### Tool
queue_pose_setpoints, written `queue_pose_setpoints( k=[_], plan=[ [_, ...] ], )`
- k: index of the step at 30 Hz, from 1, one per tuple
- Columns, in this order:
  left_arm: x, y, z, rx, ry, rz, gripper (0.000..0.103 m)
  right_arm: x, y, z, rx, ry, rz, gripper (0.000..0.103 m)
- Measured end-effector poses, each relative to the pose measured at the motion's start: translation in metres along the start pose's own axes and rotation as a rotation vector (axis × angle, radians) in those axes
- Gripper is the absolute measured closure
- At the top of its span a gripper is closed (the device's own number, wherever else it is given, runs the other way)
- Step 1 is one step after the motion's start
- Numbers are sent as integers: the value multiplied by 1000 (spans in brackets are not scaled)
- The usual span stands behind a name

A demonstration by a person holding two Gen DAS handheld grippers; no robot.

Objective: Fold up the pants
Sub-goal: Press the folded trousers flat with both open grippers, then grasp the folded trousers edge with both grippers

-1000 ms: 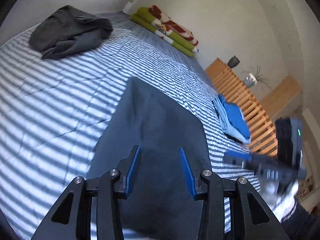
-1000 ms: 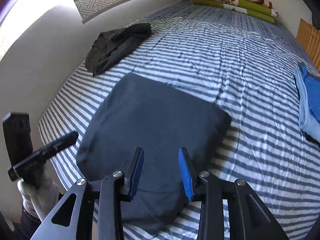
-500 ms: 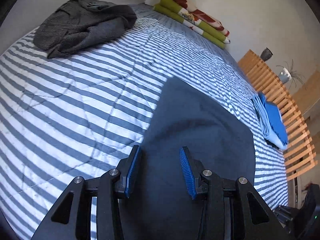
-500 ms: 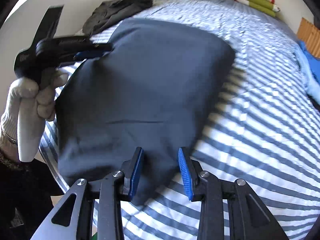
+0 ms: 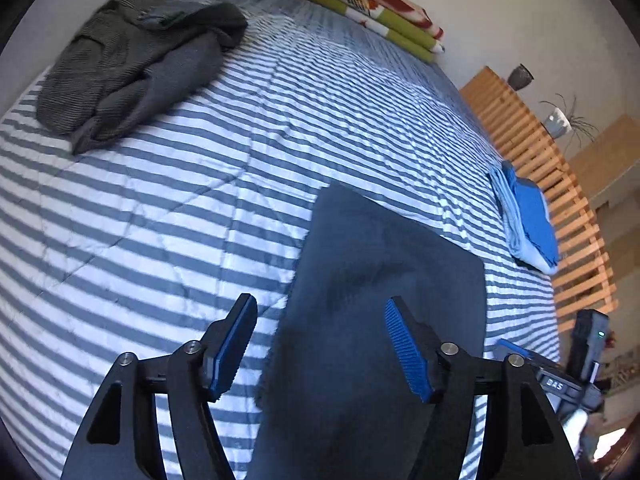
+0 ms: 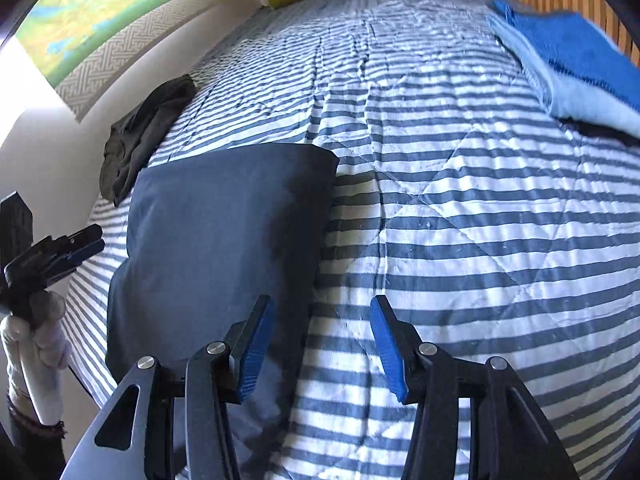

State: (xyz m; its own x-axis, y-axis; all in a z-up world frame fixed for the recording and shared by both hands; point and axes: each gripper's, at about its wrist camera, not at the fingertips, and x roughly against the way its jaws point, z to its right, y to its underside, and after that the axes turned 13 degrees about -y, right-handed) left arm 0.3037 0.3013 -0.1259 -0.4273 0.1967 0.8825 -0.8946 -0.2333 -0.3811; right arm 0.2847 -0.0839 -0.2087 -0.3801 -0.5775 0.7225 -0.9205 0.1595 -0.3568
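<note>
The dark navy pants [image 5: 380, 320] lie folded into a flat rectangle near the front edge of the striped bedspread [image 5: 160, 220]. My left gripper [image 5: 322, 346] hovers over their left edge, one pad over the stripes and one over the cloth. Its jaws are opening and the pads press on nothing. In the right wrist view the pants [image 6: 224, 240] are at lower left. My right gripper [image 6: 323, 352] straddles their right edge, its jaws also opening without gripping. A gloved hand [image 6: 36, 332] holds the left gripper [image 6: 94, 242] at the far left.
A crumpled grey garment [image 5: 132, 68] lies at the back left of the bed. Folded blue towels [image 5: 528, 216] sit by the wooden slatted frame [image 5: 560, 184]. A green and red blanket [image 5: 368, 4] is stacked at the far end, and a wall runs along the left side.
Both grippers' jaws have widened. The right gripper has rolled and swung from over the pants to their right edge. The left gripper has shifted toward their left edge.
</note>
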Motion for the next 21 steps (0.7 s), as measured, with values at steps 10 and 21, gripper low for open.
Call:
queue_pose_setpoints(
  k=[10,21],
  plan=[
    [-68,-1,1,-46,20,-189,20,-27,-3,7,-82,-185,-75,43],
    [-75,8,29,-177,18,-120,19,-60,-12,-25,65,-145,-127,41]
  ],
)
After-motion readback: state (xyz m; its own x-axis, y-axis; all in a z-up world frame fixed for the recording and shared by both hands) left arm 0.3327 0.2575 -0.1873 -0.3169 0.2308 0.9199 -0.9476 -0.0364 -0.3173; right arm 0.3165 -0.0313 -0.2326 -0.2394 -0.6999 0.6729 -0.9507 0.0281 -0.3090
